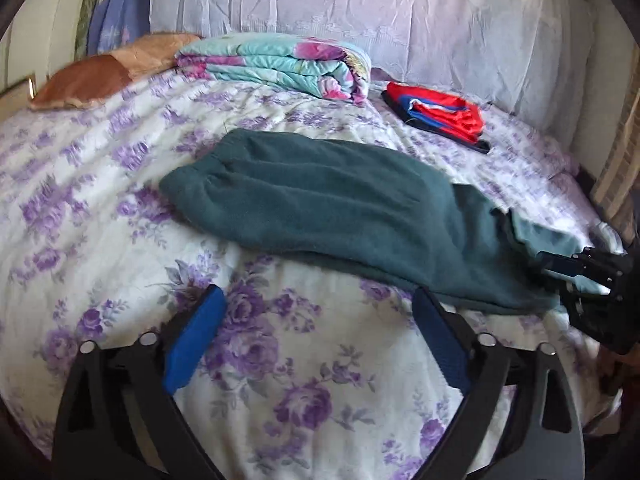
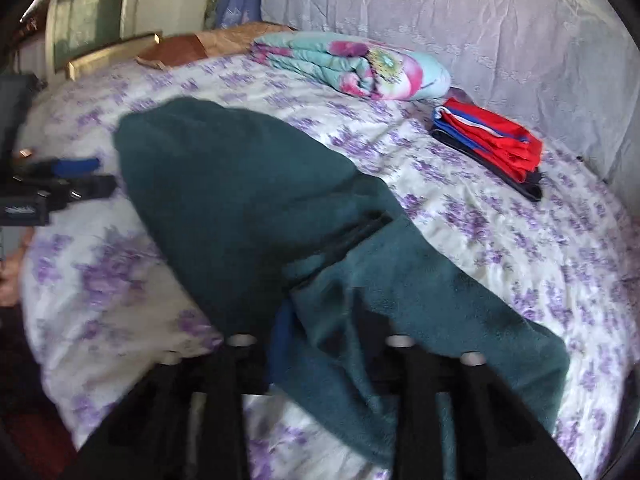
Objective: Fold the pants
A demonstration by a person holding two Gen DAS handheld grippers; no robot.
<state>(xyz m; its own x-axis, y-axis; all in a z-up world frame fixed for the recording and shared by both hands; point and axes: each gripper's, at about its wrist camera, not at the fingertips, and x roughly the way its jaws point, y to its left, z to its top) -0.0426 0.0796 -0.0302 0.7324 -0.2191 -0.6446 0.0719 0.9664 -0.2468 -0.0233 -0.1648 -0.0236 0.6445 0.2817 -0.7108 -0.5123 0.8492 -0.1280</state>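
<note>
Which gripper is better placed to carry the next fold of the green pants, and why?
Right. The right gripper is already closed on one end of the green pants. The left gripper hangs open over the bedspread, holding nothing.

Dark green pants [image 1: 320,208]: thick fleece, matt and fuzzy, paler on the inside face. Bedsheet [image 1: 100,168], thin printed cloth, lightly rumpled, no shine. Folded quilt [image 1: 280,66] looks soft, padded cloth. Red and blue garment [image 1: 438,112], slick synthetic fabric with a slight sheen. Left gripper [image 1: 320,328]: matt black plastic frame, 2 blue textured pads [image 1: 196,340], small shiny metal bolts.
</note>
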